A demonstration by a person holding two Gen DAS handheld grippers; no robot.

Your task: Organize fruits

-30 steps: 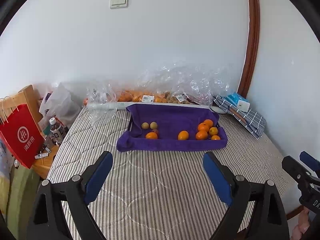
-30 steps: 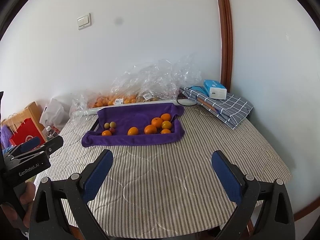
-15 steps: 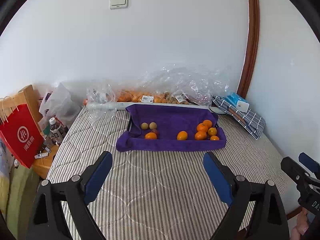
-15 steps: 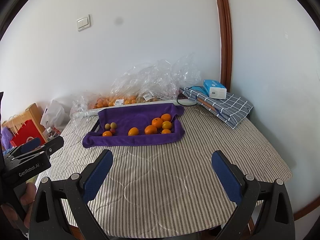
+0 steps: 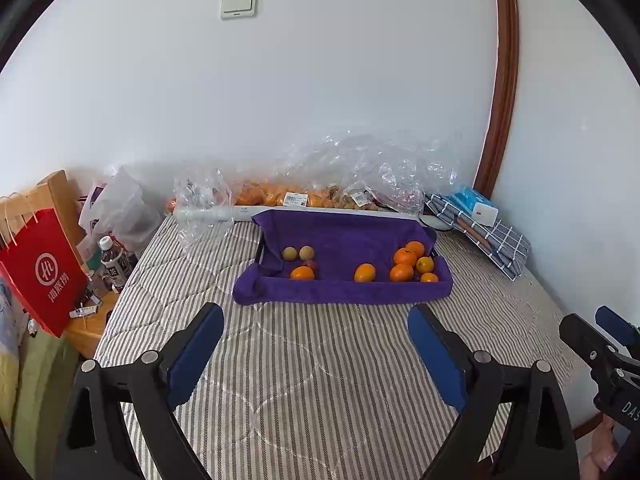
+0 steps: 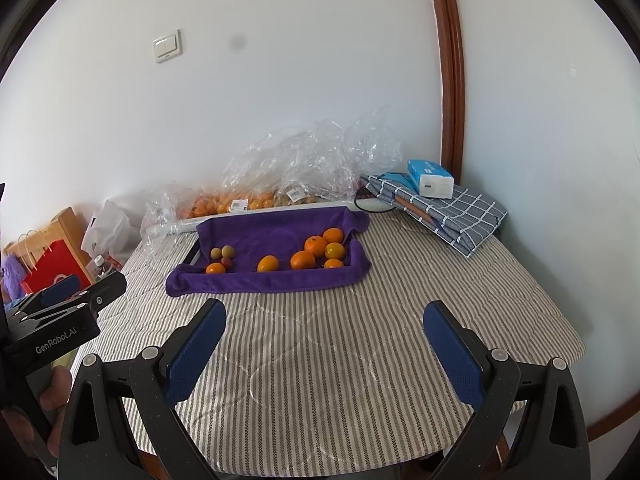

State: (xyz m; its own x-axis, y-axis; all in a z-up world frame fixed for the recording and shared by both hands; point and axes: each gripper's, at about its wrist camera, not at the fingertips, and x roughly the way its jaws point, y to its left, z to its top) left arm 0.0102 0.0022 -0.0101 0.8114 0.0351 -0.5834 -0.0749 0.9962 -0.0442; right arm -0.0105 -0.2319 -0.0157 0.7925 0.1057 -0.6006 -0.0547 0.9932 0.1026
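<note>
A tray lined with a purple towel (image 5: 344, 236) (image 6: 276, 232) sits on the striped table. Several oranges (image 5: 404, 258) (image 6: 316, 246) cluster at its right end. One orange (image 5: 365, 273) (image 6: 268, 264) lies mid-front and another (image 5: 302, 273) (image 6: 215, 268) at front left. Two small greenish-brown fruits (image 5: 298, 253) (image 6: 222, 252) lie at the left, with a small dark red one (image 6: 226, 263) beside them. My left gripper (image 5: 316, 344) is open and empty, well short of the tray. My right gripper (image 6: 324, 340) is open and empty, also short of it.
Clear plastic bags with more oranges (image 5: 276, 196) (image 6: 224, 204) lie against the wall behind the tray. A folded checked cloth (image 5: 496, 236) (image 6: 460, 212) with a tissue box (image 6: 430, 180) sits at the back right. A red paper bag (image 5: 40, 268) and bottles (image 5: 112, 260) stand left of the table.
Both grippers have drifted slightly; the tray sits a touch higher in both views. Both stay open and empty.
</note>
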